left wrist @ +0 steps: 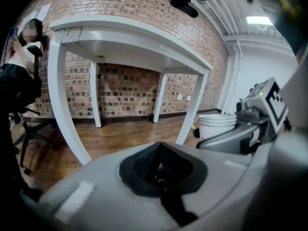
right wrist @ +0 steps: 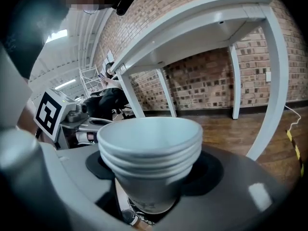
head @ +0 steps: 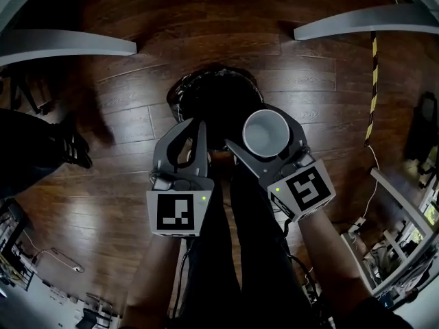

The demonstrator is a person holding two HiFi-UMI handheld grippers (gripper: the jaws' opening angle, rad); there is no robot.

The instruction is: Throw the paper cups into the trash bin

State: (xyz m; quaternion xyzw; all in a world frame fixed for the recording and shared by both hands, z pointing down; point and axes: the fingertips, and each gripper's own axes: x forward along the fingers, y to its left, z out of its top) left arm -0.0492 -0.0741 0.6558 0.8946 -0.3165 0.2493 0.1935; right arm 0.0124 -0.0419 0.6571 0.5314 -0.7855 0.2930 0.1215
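Note:
A stack of white paper cups (head: 266,133) stands upright between the jaws of my right gripper (head: 265,137), which is shut on its sides. The cups hang over the near right rim of the black-lined trash bin (head: 209,94) on the wooden floor. In the right gripper view the nested cups (right wrist: 150,143) fill the middle, mouth up and empty. My left gripper (head: 197,126) is beside the bin's near left rim, its fingers closed together with nothing between them. The left gripper view shows the stacked cups (left wrist: 216,124) off to the right.
White tables stand at the far left (head: 62,43) and far right (head: 370,20). A person's dark shoes (head: 70,149) are on the floor at left. Yellow-black tape (head: 374,81), cables and a white rack (head: 405,218) lie to the right. My own legs are below the grippers.

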